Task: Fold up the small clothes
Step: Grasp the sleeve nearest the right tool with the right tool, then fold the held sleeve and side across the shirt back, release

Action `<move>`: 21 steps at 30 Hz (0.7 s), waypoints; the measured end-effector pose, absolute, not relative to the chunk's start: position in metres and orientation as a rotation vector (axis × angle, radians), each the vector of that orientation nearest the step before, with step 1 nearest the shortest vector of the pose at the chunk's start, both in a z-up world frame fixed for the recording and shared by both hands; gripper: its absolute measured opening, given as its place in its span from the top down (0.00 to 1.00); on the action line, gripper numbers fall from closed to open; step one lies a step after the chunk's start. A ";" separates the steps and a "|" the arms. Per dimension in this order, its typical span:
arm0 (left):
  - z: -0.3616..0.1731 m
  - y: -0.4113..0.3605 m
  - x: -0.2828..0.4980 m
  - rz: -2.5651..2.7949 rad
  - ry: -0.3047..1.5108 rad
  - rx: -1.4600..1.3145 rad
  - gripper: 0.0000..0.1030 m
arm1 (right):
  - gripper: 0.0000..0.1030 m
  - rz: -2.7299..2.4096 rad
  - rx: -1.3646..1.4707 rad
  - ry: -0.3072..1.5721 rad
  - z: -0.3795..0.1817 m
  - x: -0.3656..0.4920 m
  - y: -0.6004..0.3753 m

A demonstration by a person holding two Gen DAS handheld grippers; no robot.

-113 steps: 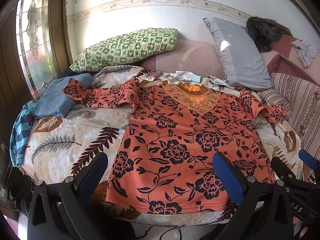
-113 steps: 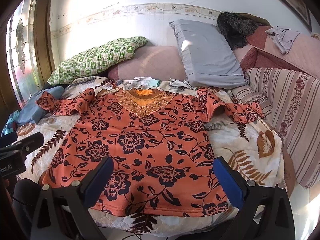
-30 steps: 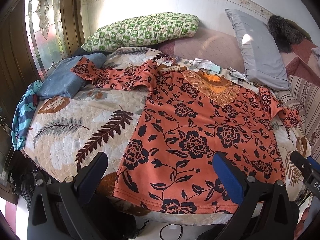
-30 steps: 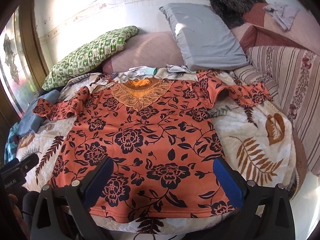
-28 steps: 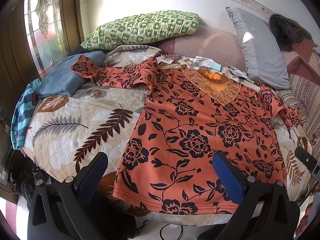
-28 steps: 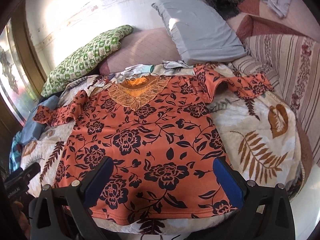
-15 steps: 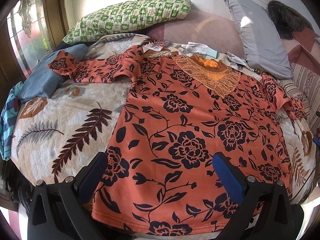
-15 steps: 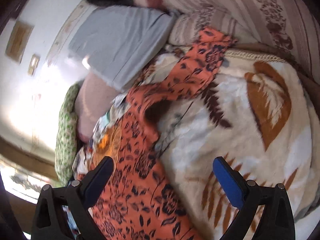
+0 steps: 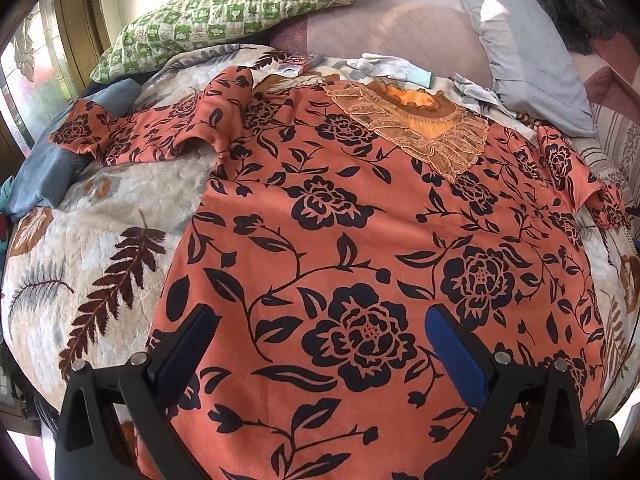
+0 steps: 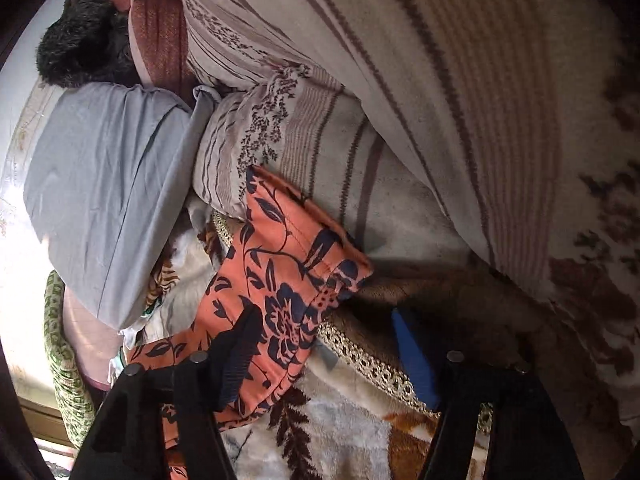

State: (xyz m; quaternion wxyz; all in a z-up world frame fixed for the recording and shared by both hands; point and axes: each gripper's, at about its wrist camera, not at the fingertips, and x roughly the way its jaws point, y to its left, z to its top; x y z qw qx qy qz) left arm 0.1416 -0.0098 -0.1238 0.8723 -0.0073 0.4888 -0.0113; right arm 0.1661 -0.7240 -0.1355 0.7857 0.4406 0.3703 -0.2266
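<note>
Orange blouse (image 9: 360,240) with black roses lies flat and face up on the bed's leaf-print blanket (image 9: 92,272), its lace neckline toward 12 o'clock in the left wrist view. One sleeve stretches out to 10 o'clock, its cuff resting on a folded blue garment (image 9: 44,176); the other sleeve trails off toward 3 o'clock. A green checked pillow (image 9: 236,12) sits at 11 o'clock against the wall and a grey pillow (image 9: 528,52) at 1 o'clock.

Left tongs (image 9: 320,344) hang over the lower body of the blouse, near the hem, spread wide with nothing between the blue pads.

In the right wrist view (rolled well over to one side) the right tongs (image 10: 324,340) are at the end of the other sleeve (image 10: 280,280), which lies beside a striped quilt (image 10: 400,120) at 12 o'clock. Its jaws have just been closing and now stand half open; the cuff lies between them, the left finger (image 10: 236,344) on or just over the cloth, the blue pad of the right finger (image 10: 412,356) apart from it, over the brown edge of the blanket. The cloth is not yet pinched.
</note>
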 end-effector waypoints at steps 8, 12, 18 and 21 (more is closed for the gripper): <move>-0.134 0.000 0.144 -0.007 1.041 -0.030 0.00 | 0.66 -0.531 0.888 0.823 -0.146 0.192 -0.724; -0.131 0.015 0.143 0.010 1.024 -0.064 0.00 | 0.90 -0.554 0.792 0.767 -0.121 0.194 -0.706; -0.125 0.041 0.146 0.012 0.997 -0.137 0.00 | 0.92 -0.365 0.647 0.629 -0.028 0.219 -0.631; -0.122 0.057 0.145 0.011 0.983 -0.183 0.00 | 0.92 -0.199 0.600 0.576 0.017 0.237 -0.559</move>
